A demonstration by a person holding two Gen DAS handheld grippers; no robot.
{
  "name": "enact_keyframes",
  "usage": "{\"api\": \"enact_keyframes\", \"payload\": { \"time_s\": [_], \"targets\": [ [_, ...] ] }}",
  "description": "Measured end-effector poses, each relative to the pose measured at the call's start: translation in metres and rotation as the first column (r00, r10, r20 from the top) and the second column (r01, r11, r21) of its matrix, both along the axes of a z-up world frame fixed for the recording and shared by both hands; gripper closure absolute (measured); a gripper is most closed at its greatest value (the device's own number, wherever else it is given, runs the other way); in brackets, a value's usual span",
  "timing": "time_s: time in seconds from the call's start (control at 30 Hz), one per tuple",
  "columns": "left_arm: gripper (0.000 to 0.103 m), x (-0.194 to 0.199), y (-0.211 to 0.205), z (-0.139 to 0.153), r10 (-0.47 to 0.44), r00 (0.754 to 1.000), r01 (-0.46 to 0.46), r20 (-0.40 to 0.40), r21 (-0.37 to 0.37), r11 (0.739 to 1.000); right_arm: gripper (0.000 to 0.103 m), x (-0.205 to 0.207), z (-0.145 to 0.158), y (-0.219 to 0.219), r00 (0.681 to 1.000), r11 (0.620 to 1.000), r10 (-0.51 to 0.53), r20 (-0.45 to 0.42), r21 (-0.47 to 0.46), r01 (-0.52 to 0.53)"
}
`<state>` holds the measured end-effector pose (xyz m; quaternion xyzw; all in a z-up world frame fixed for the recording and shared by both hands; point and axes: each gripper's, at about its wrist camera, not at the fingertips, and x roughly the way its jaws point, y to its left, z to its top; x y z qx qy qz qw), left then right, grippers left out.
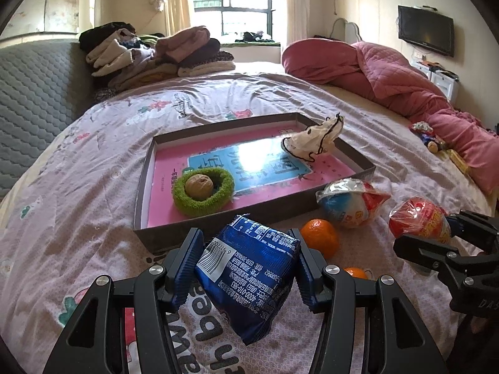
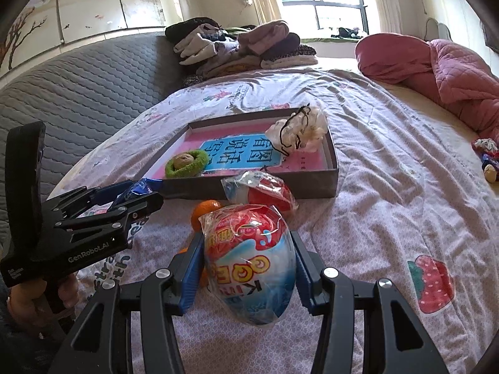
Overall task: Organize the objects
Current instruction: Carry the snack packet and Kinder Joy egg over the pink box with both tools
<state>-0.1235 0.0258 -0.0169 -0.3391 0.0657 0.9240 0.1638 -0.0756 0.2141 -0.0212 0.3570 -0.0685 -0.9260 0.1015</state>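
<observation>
Between our two grippers on the bed lies the work: our left gripper is clamped on a blue snack packet, its blue pads pressing both sides, and our right gripper is clamped on a wrapped toy egg in red, white and blue. From the left wrist we see the packet's barcode and print, and our right gripper off to the side with the egg's red end showing; from the right wrist we see only a blue corner of the packet past the left gripper's black body. Just beyond both grippers sits a shallow gray tray with a pink and blue printed floor. Inside it, near the front left, a walnut rests in a green fuzzy ring; at the far right corner lies a cream cloth with black trim. A second wrapped egg lies against the tray's front wall outside, and a mandarin sits beside it; another orange peeks out near our left gripper. The tray's middle floor is bare. Underneath is a wrinkled pale quilt printed with strawberries, a pink duvet bunched to the right, folded clothes at the far side, and a window behind.
</observation>
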Motion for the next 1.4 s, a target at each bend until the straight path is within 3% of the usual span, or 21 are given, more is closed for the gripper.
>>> {"api": "enact_keyframes", "payload": {
  "time_s": [0.47, 0.77, 1.4],
  "targets": [
    [0.046, 0.003, -0.003, 0.030, 0.041, 0.998, -0.039, -0.040, 0.050, 0.998, 0.051, 0.001, 0.021, -0.005, 0.997, 0.999, 0.000, -0.079, 0.052, 0.004],
    [0.046, 0.006, -0.001, 0.051, 0.070, 0.991, -0.065, -0.110, 0.047, 0.997, 0.051, -0.006, 0.039, -0.006, 0.992, 0.997, 0.000, -0.127, 0.072, 0.009],
    [0.046, -0.005, -0.005, 0.070, 0.106, 0.983, -0.096, -0.148, 0.070, 0.993, 0.051, -0.029, 0.057, -0.010, 0.986, 0.996, 0.006, -0.167, 0.085, 0.008]
  ]
}}
